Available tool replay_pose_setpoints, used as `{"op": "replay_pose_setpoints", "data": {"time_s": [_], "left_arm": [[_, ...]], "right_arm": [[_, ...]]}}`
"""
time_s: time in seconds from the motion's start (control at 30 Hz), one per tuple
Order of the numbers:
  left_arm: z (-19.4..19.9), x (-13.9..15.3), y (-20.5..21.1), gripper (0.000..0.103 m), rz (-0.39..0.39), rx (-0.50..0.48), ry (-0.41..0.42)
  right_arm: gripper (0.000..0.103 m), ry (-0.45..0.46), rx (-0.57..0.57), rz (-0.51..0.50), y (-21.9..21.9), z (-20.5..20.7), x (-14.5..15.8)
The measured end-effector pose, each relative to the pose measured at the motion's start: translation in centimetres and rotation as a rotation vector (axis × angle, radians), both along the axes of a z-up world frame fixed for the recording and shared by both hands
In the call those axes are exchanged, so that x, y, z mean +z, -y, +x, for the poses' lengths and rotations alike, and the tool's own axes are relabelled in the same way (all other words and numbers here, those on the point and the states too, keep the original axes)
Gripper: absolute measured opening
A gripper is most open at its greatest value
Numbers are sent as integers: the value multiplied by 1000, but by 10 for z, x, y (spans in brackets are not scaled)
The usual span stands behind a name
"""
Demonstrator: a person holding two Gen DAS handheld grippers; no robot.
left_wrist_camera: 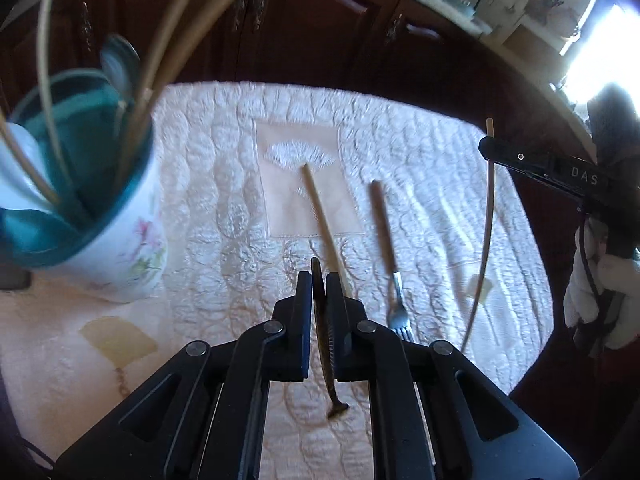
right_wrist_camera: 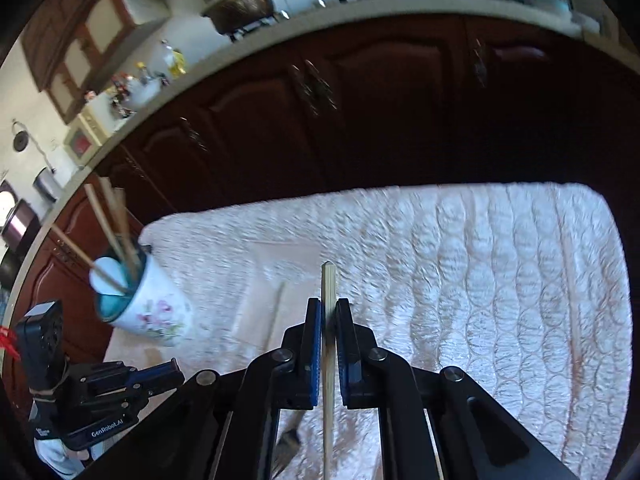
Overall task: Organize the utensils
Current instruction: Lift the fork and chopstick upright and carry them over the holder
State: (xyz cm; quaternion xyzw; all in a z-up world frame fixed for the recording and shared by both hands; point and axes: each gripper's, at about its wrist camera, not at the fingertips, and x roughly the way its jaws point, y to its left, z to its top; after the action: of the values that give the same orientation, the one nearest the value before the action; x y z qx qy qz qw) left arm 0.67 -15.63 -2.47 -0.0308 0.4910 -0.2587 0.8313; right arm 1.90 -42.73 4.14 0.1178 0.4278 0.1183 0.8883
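My left gripper (left_wrist_camera: 319, 280) is shut on a dark brown-handled utensil (left_wrist_camera: 325, 344), held above the quilted cloth. A floral cup with a teal inside (left_wrist_camera: 120, 236) stands at the left, with several chopsticks and a spoon in it. A loose chopstick (left_wrist_camera: 320, 216) and a fork (left_wrist_camera: 390, 260) lie on the cloth ahead. My right gripper (right_wrist_camera: 328, 308) is shut on a pale chopstick (right_wrist_camera: 329, 352); it also shows in the left wrist view (left_wrist_camera: 490, 216) at the right. The cup (right_wrist_camera: 152, 312) sits to the left in the right wrist view.
A white quilted cloth (left_wrist_camera: 420, 152) covers the table. Dark wooden cabinets (right_wrist_camera: 360, 112) stand beyond its far edge. The left gripper's body (right_wrist_camera: 100, 392) is low at the left of the right wrist view.
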Motion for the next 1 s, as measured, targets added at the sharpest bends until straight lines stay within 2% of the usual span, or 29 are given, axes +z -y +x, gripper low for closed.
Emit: {"op": "replay_pose_setpoints", "data": {"time_s": [0.37, 0.67, 1.0], "left_arm": [[-30, 43, -36, 5, -32, 57, 108], [-41, 68, -58, 5, -50, 95, 167], [-48, 89, -78, 5, -55, 124, 211]], "right_arm": [[5, 141, 33, -32, -29, -47, 57], [5, 227, 87, -27, -57, -60, 101], [5, 265, 145, -7, -83, -65, 122]]}}
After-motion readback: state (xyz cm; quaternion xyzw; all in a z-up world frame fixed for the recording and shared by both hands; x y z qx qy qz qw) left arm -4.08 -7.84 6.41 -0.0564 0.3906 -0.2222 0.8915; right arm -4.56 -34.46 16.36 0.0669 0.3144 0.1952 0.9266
